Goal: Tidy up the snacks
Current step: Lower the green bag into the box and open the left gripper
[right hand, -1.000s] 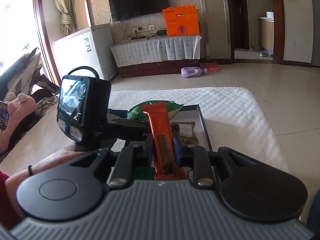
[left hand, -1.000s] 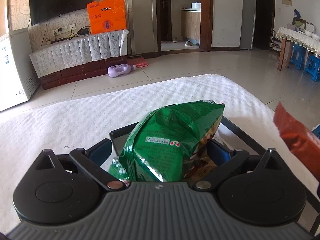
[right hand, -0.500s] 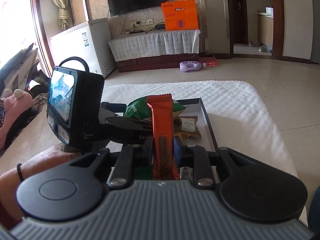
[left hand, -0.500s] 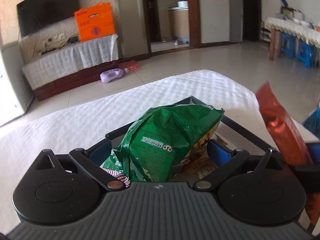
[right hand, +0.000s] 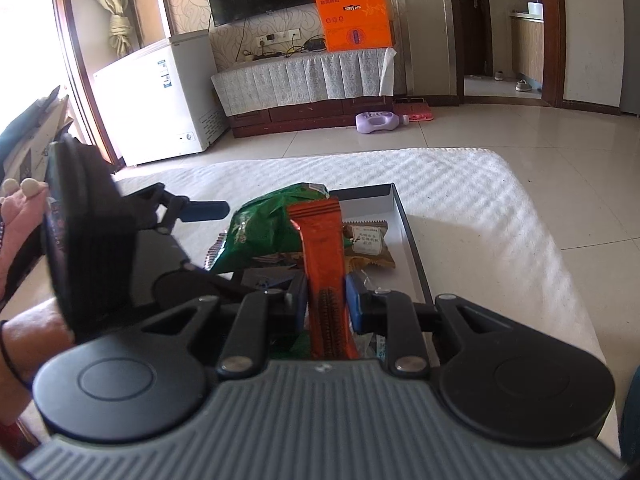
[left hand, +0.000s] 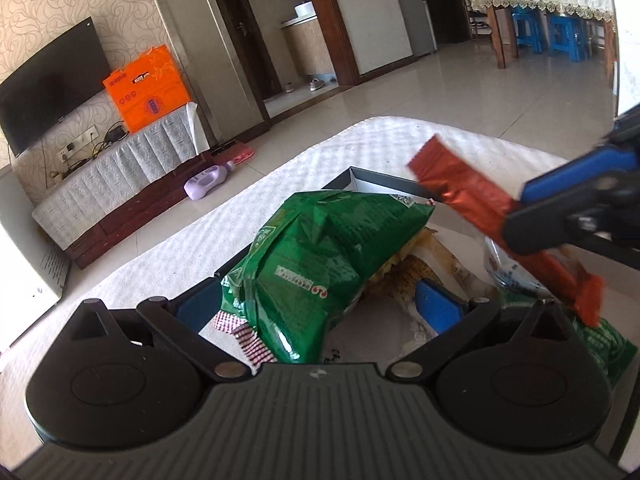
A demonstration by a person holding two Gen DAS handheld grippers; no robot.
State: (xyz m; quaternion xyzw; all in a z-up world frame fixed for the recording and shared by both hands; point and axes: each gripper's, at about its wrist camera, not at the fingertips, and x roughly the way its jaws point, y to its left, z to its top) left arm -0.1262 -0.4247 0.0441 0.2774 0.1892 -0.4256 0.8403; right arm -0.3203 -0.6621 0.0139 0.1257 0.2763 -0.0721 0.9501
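Green snack bag (left hand: 320,256): glossy crinkled foil. Orange bar wrapper (right hand: 322,264): shiny metallic film. White table cover (right hand: 472,208): ribbed woven cloth. Floor (left hand: 460,80): polished tile, upper right.

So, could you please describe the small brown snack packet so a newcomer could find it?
On the white cloth lies a dark-rimmed tray. By its right rim, behind the orange bar, lies the brown packet: the only one with a pale label.

Print on green bag (left hand: 320,248) and orange box (right hand: 354,20) too blurred to read.
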